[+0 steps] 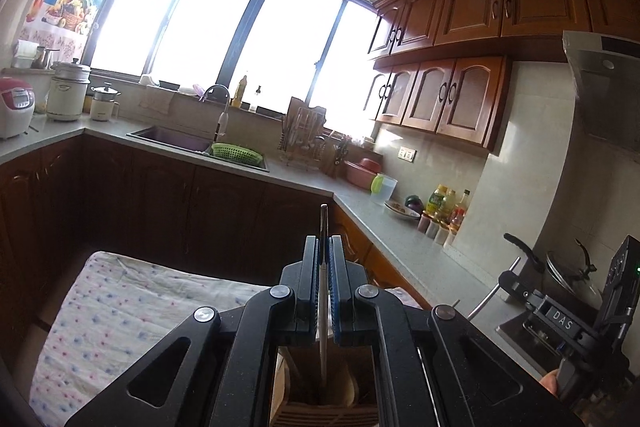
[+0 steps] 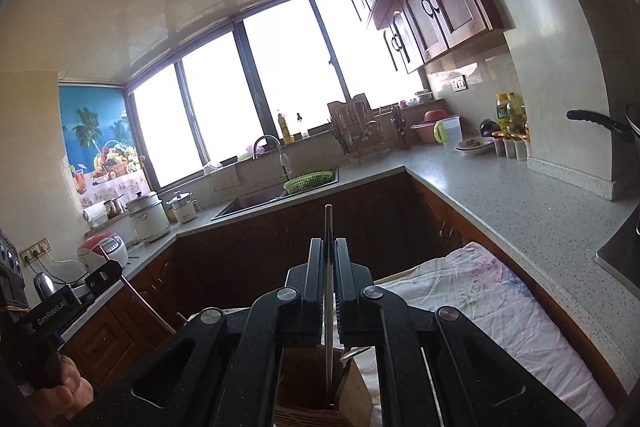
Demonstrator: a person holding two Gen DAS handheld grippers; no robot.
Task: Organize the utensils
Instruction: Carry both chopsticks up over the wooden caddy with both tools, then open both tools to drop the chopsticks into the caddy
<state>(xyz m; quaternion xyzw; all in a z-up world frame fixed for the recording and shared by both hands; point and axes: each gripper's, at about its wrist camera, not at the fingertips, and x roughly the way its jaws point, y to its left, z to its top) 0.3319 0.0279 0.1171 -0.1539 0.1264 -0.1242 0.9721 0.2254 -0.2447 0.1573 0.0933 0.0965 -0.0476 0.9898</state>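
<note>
My left gripper (image 1: 324,243) is shut on a thin white-and-metal utensil handle (image 1: 323,307) that stands upright; its lower end reaches into a brown wooden utensil holder (image 1: 320,399) just below the jaws. My right gripper (image 2: 329,247) is shut on a thin dark metal utensil handle (image 2: 328,327), also upright, with its lower end inside the same kind of wooden holder (image 2: 320,399). The right gripper body shows at the right edge of the left wrist view (image 1: 560,315); the left gripper body shows at the left edge of the right wrist view (image 2: 68,303).
A cloth-covered table (image 1: 120,311) lies below both grippers (image 2: 500,291). Grey L-shaped counter (image 2: 500,187) holds a sink (image 1: 172,139), green basket (image 1: 236,151), dish rack (image 1: 300,135), condiment bottles (image 1: 444,207), rice cookers (image 1: 16,107) and a pot (image 1: 568,275).
</note>
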